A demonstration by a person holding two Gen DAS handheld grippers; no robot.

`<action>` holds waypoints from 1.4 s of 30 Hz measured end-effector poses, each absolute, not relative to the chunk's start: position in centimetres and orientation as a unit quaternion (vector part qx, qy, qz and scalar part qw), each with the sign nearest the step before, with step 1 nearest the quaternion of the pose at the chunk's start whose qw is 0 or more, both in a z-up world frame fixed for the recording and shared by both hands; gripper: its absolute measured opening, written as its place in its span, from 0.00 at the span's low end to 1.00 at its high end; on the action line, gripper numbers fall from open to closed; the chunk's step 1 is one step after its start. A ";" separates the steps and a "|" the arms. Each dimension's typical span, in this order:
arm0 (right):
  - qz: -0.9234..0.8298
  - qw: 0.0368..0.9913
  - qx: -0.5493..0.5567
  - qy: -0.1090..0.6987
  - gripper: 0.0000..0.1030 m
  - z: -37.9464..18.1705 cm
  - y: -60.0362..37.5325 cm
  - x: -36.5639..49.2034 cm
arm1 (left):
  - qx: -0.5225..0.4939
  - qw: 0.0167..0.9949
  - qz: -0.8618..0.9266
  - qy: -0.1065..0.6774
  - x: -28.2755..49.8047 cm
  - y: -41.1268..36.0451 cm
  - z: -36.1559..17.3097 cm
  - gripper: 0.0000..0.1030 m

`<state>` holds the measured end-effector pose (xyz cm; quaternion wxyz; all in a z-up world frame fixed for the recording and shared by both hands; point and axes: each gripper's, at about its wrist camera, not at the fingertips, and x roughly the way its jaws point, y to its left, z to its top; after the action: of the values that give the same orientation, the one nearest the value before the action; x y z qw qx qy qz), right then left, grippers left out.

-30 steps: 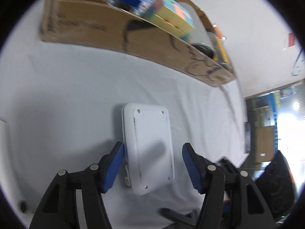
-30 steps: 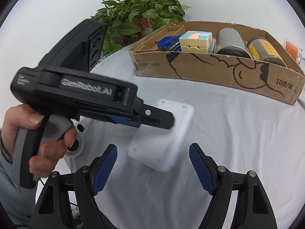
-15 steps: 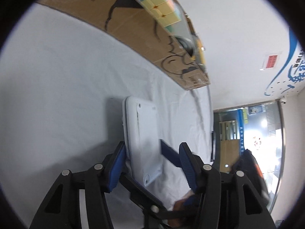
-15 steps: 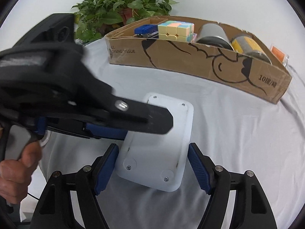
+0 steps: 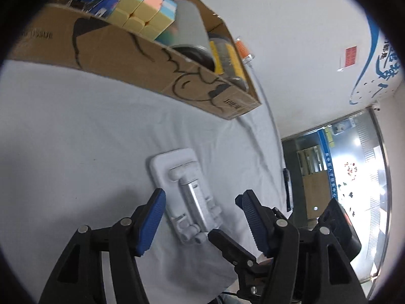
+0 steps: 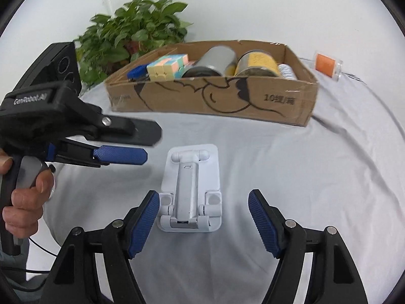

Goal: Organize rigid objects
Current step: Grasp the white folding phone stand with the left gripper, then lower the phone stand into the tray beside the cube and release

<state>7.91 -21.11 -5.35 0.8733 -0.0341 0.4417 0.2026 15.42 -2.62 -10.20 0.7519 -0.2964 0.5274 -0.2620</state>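
Note:
A white folding phone stand (image 6: pixel 191 177) lies flat on the white cloth, its hinged arm side facing up. My right gripper (image 6: pixel 203 197) is open, and the stand's near end sits between its blue pads with a gap on each side. My left gripper (image 6: pixel 136 144) hovers left of the stand and touches nothing; its jaws are opening. In the left wrist view the stand (image 5: pixel 187 190) shows beyond the left gripper (image 5: pixel 201 197), whose pads are apart from it. Behind stands the cardboard box (image 6: pixel 210 101) with a pastel cube (image 6: pixel 167 67) and two cans inside.
A potted plant (image 6: pixel 134 35) stands behind the box's left end. A small clear case with an orange insert (image 6: pixel 326 65) lies right of the box. A hand (image 6: pixel 22 202) grips the left tool. The table edge and a bright glass door (image 5: pixel 341 177) lie to the right.
The stand has been turned over: its flat screwed underside faced up before, now its arm side does. The left gripper has let go and drawn away to the left.

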 end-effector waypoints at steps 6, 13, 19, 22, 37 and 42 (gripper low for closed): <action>0.201 0.857 -0.074 0.468 0.64 -8.1 -18.2 8.6 | -0.290 0.752 -0.255 0.534 14.2 -1.6 -11.7 0.60; 0.188 0.854 0.003 0.485 0.62 -7.8 -17.6 8.8 | -0.305 0.749 -0.255 0.529 13.3 0.1 -12.1 0.46; 0.211 0.843 0.076 0.488 0.62 -5.7 -16.3 10.2 | -0.290 0.771 -0.261 0.503 13.3 0.9 -9.1 0.33; 0.217 0.857 0.074 0.462 0.62 -2.7 -15.1 11.4 | -0.272 0.795 -0.260 0.477 14.5 1.7 -5.7 0.33; 0.198 0.845 0.069 0.492 0.62 4.0 -7.1 36.2 | -0.252 0.795 -0.261 0.487 37.2 7.2 0.8 0.30; 0.161 0.823 0.058 0.541 0.62 0.3 -5.7 39.7 | -0.277 0.753 -0.278 0.529 40.3 7.6 -3.7 0.30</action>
<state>39.72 -5.70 0.35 0.8234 0.0581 0.5409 0.1613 40.26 7.57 -3.66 0.7525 -0.2772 0.5289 -0.2776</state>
